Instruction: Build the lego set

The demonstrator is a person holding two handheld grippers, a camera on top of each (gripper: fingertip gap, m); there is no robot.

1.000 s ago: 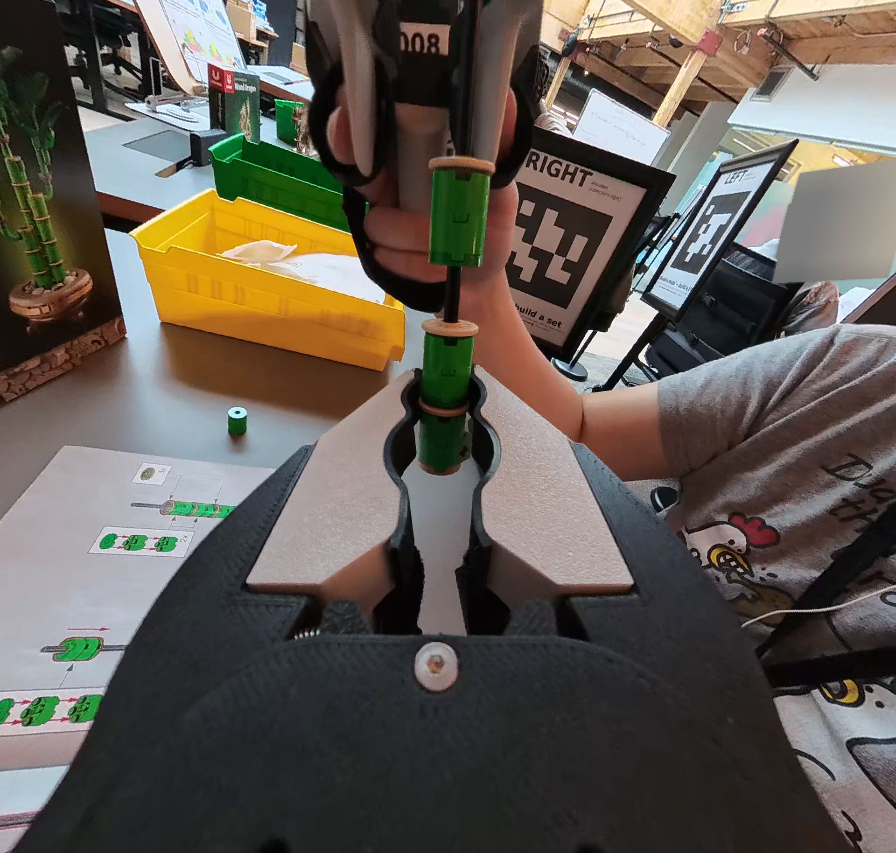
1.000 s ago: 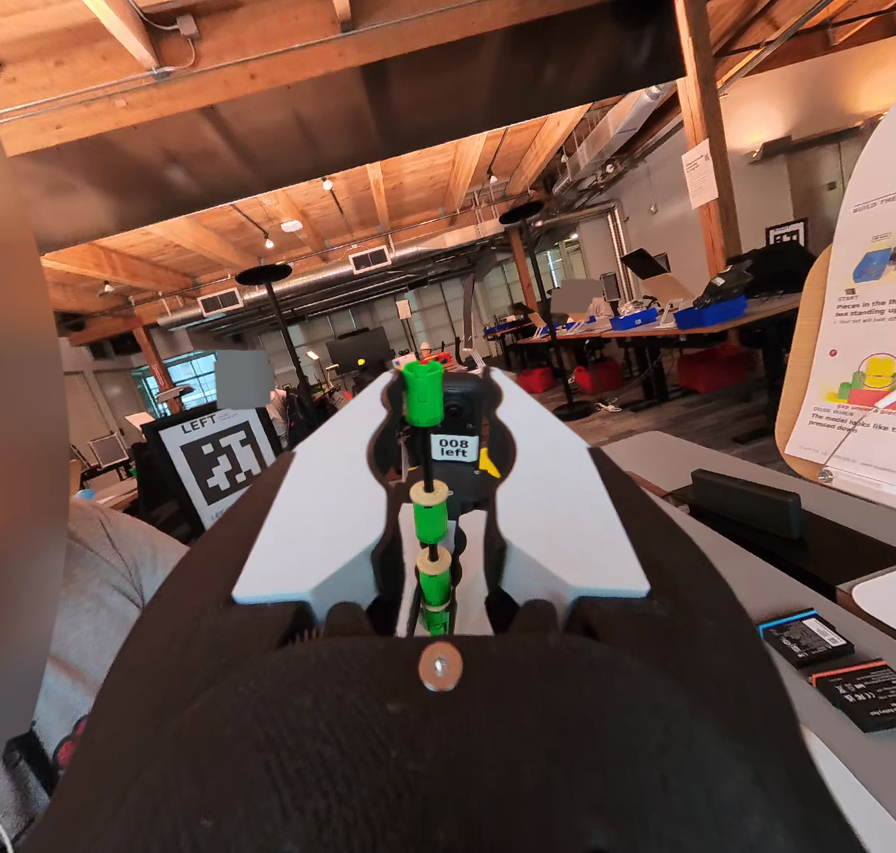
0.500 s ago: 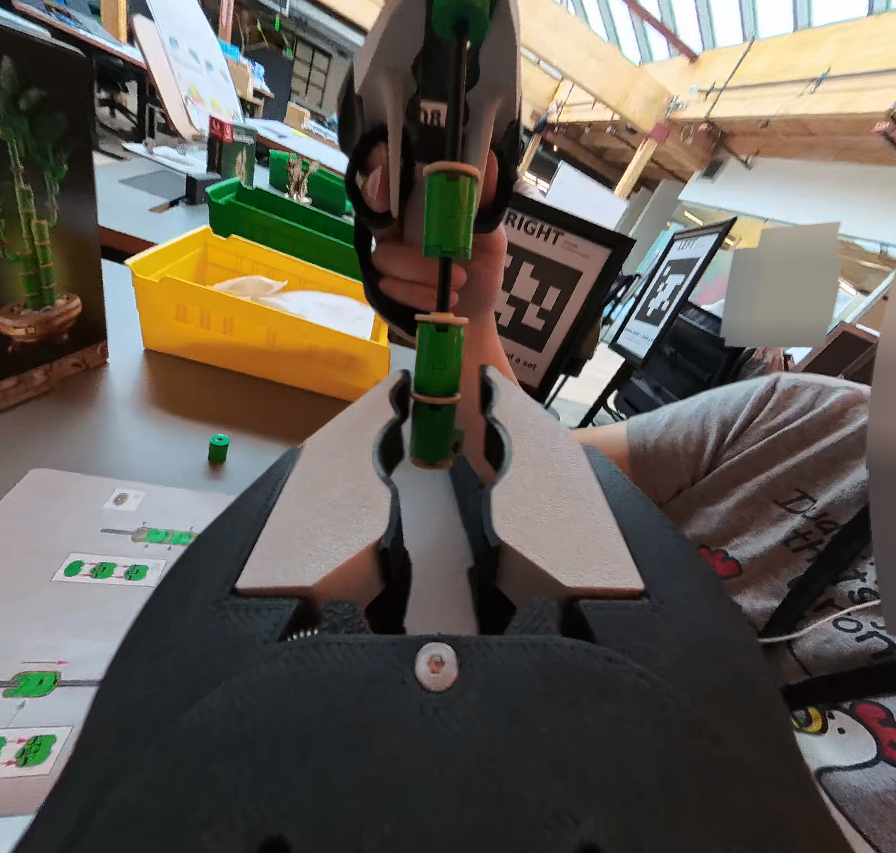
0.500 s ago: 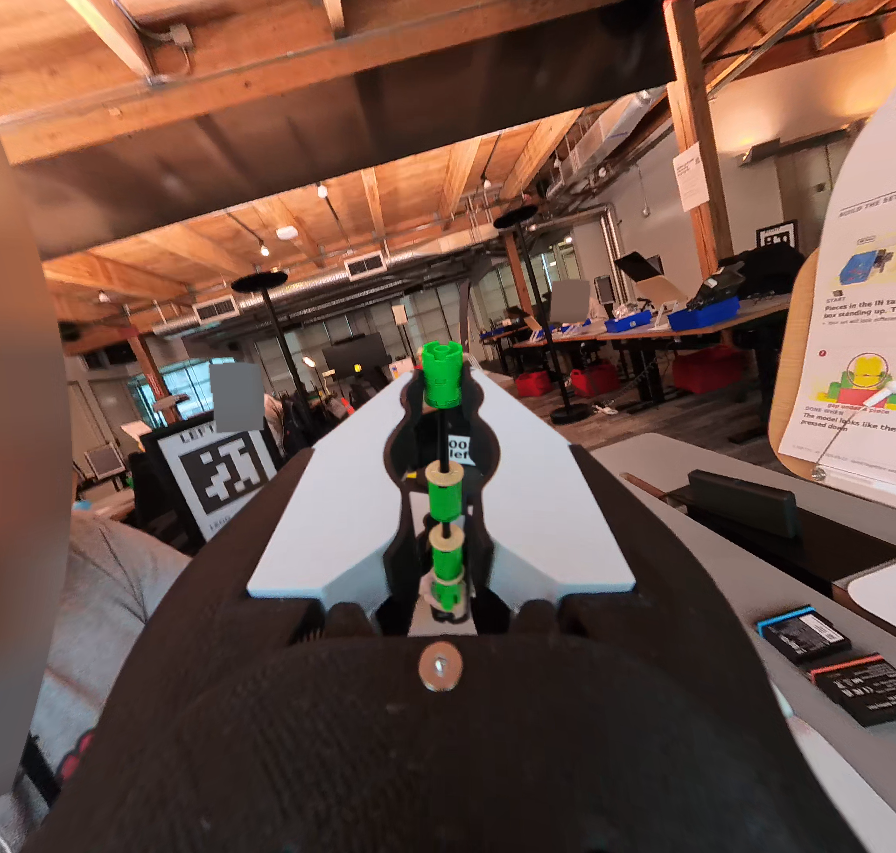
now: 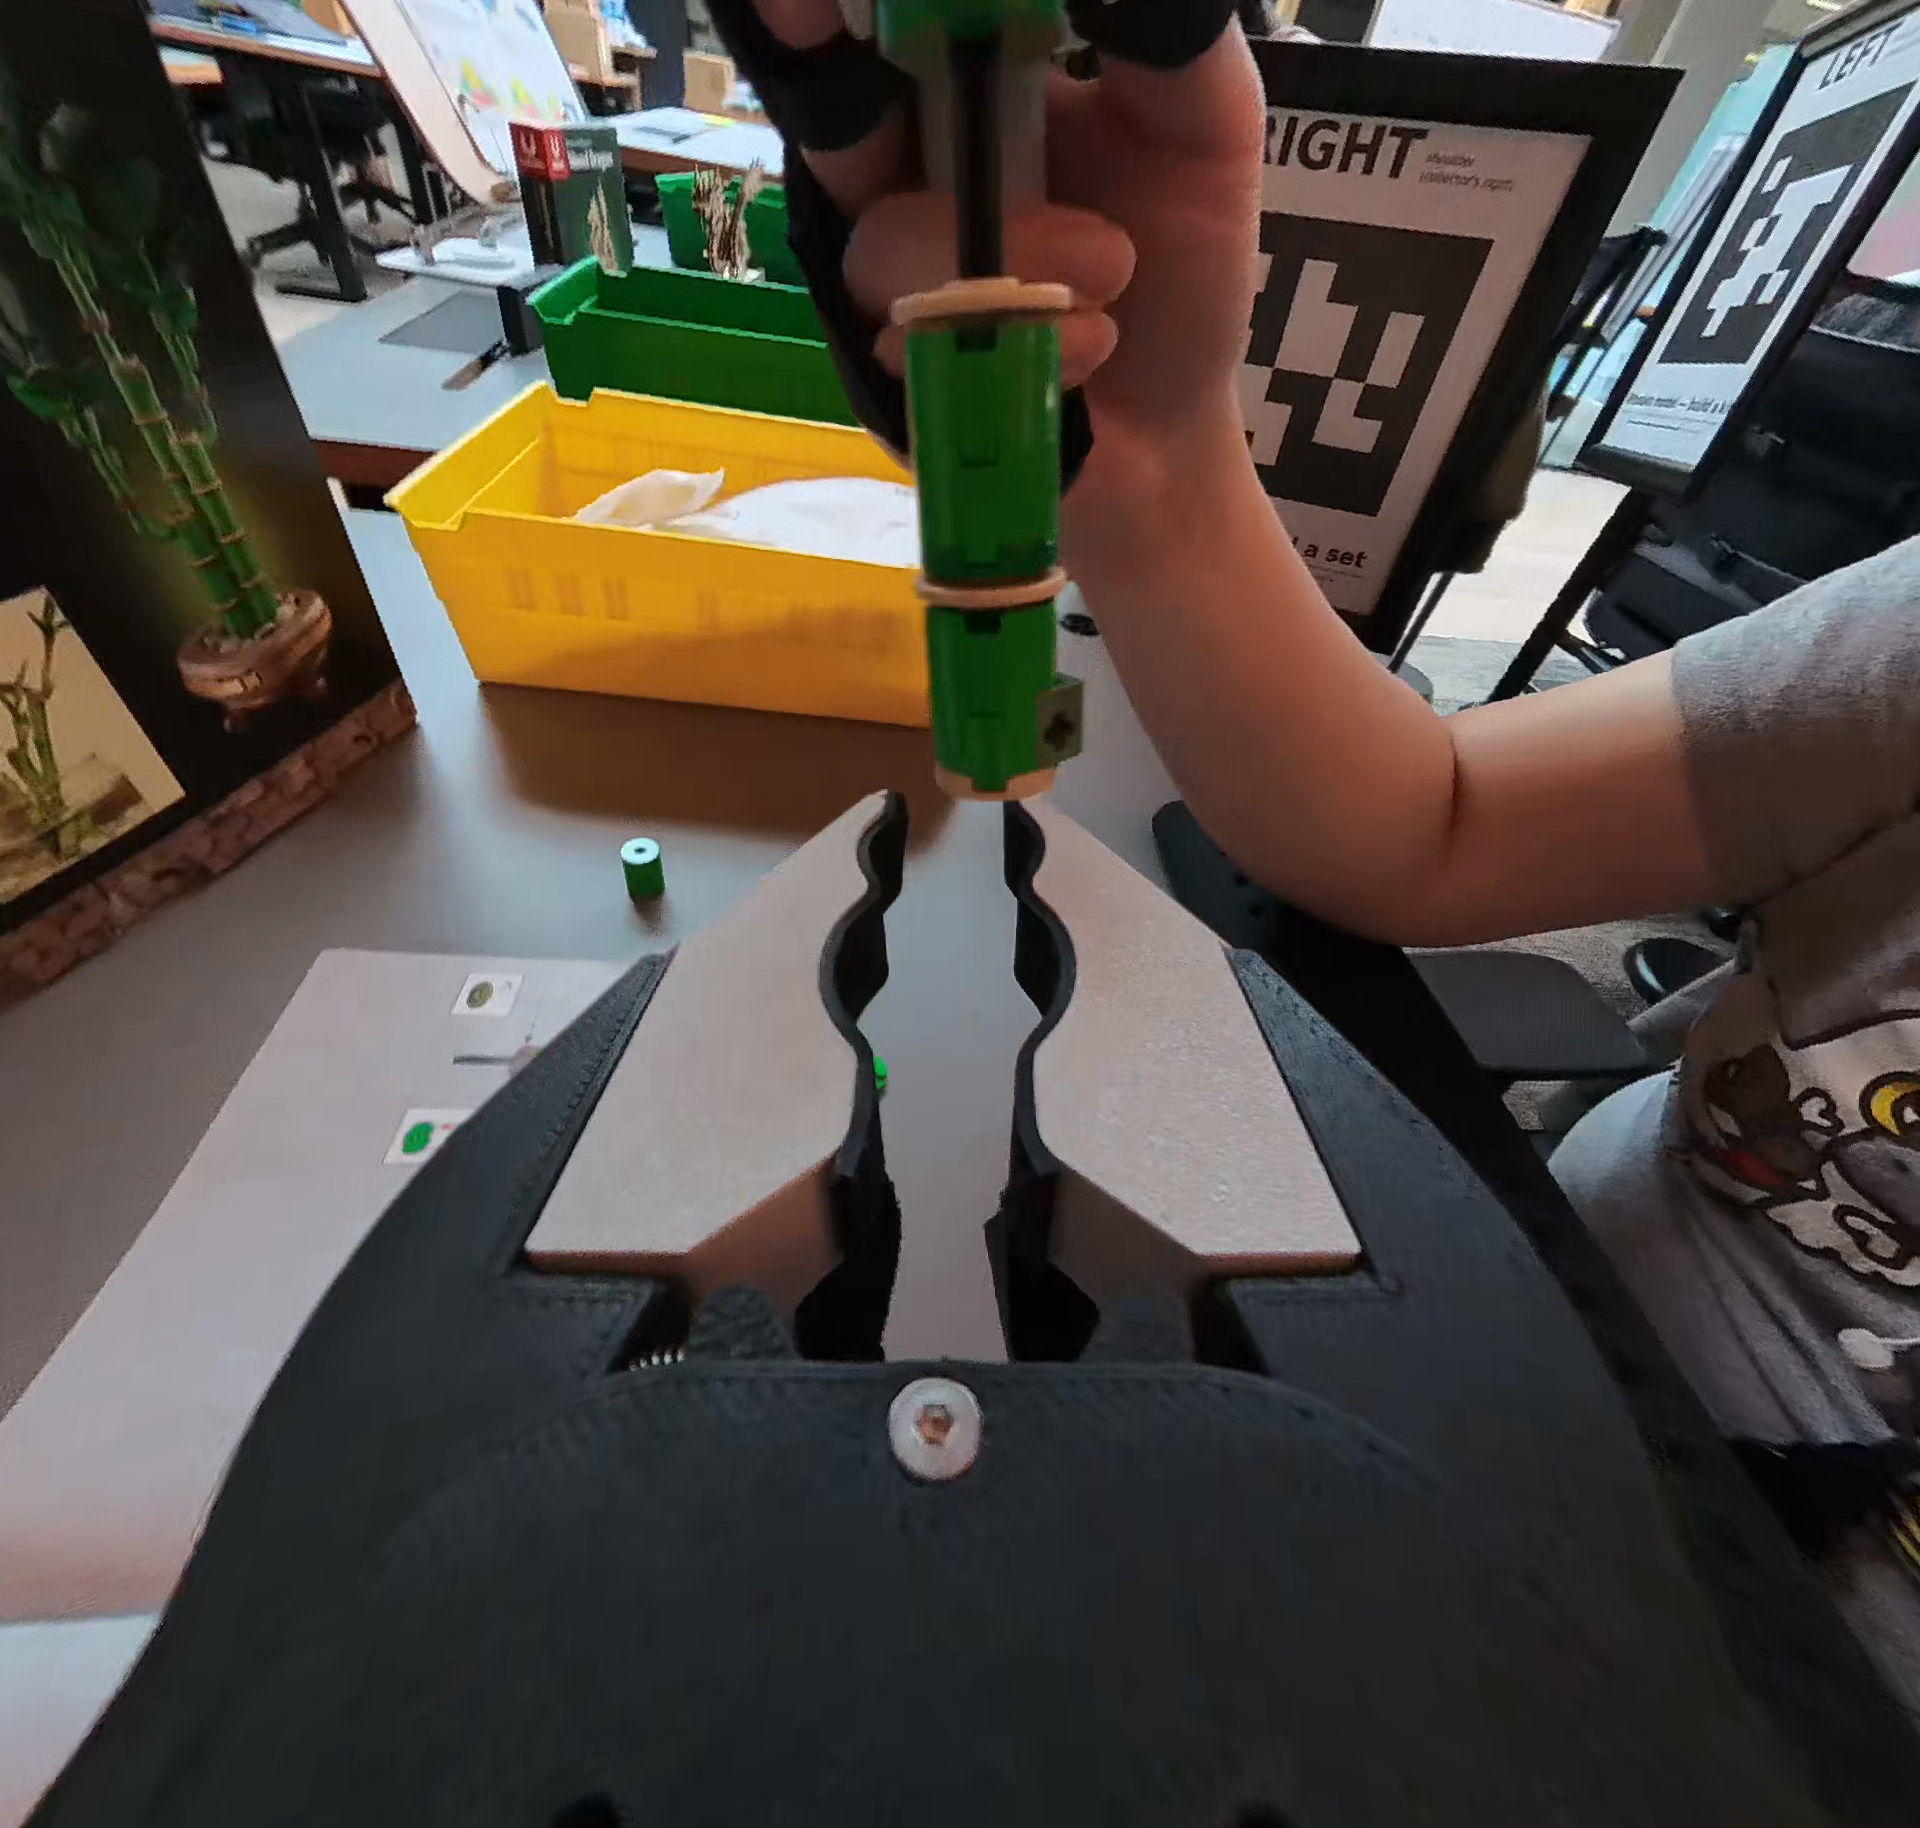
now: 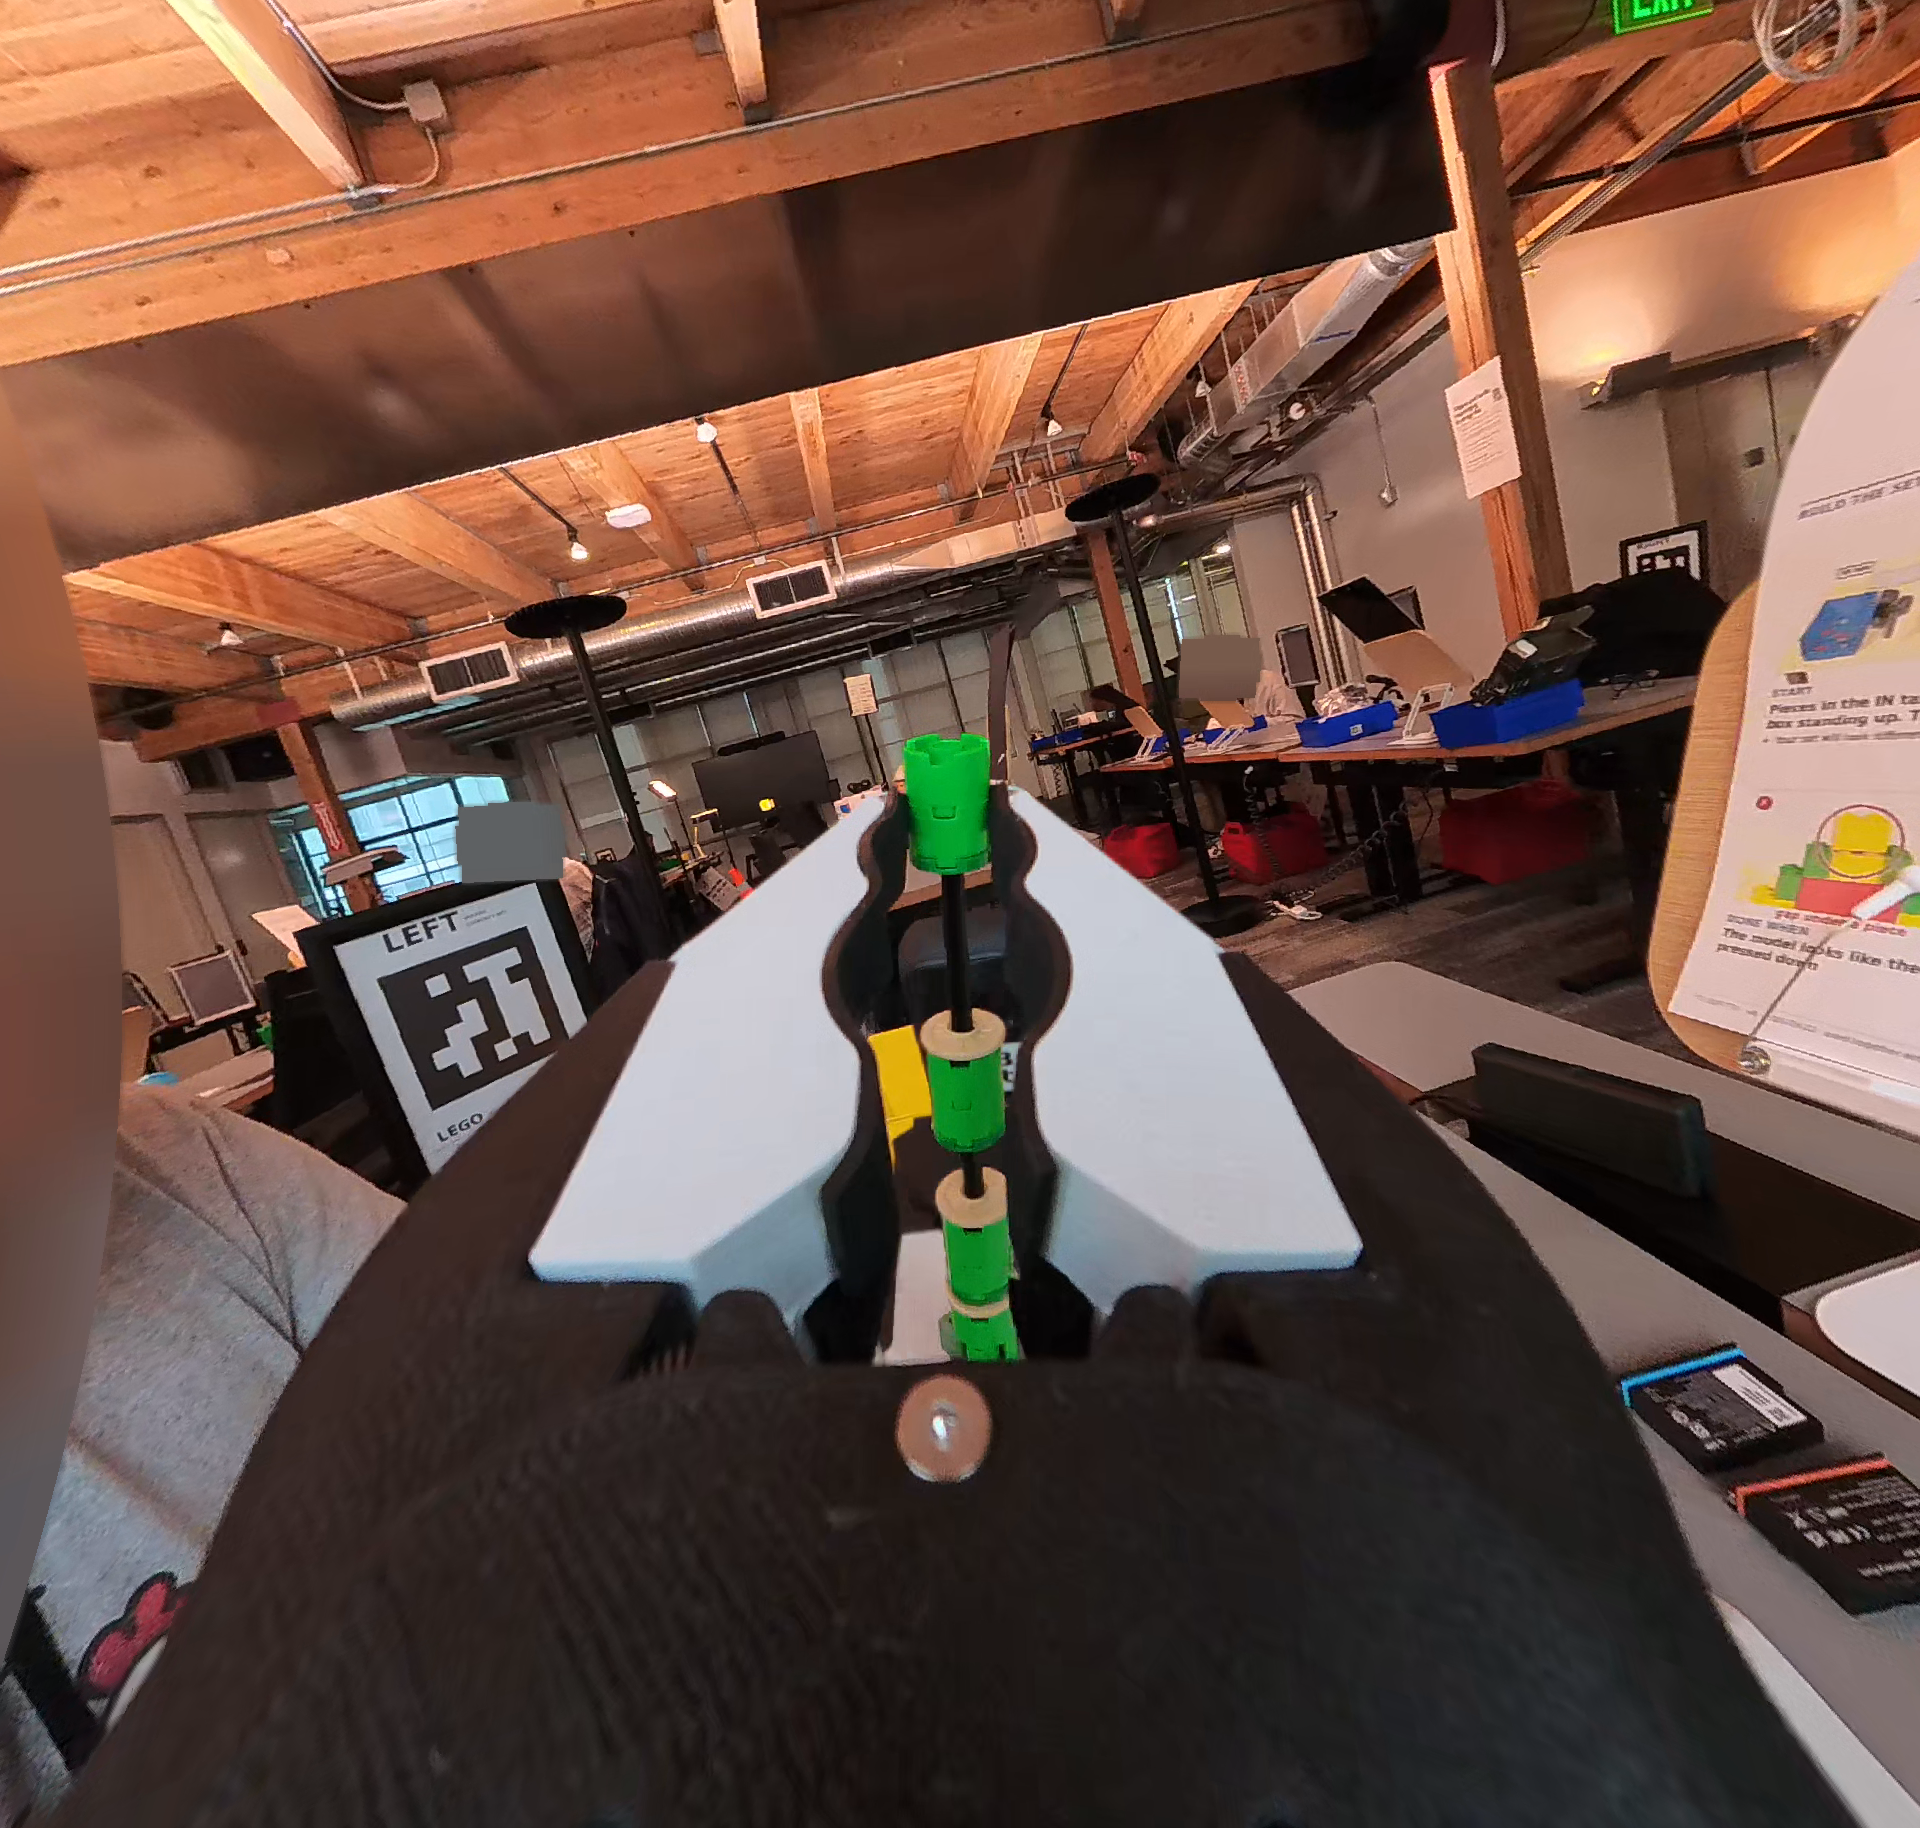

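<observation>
Left jaws (image 5: 951, 822) gaping narrowly, gripping nothing | right jaws (image 6: 951, 822) clamping stalk (image 6: 961, 1092) by its top cylinder | stalk hanging at 12 o'clock, just past left tips | risk: segments sliding along axle, single-end grip letting stalk swing | loose cylinder (image 5: 642, 866) sitting on bench at 10 o'clock.

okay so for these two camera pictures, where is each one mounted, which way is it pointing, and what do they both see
Left wrist view: on the left gripper, angled down over the table; shows its open fingers and the person's hand holding the right gripper.
Right wrist view: on the right gripper, tilted up toward the ceiling beams; shows its fingers closed on the bamboo stalk.
Shared: the bamboo stalk, seen from opposite ends.
</observation>
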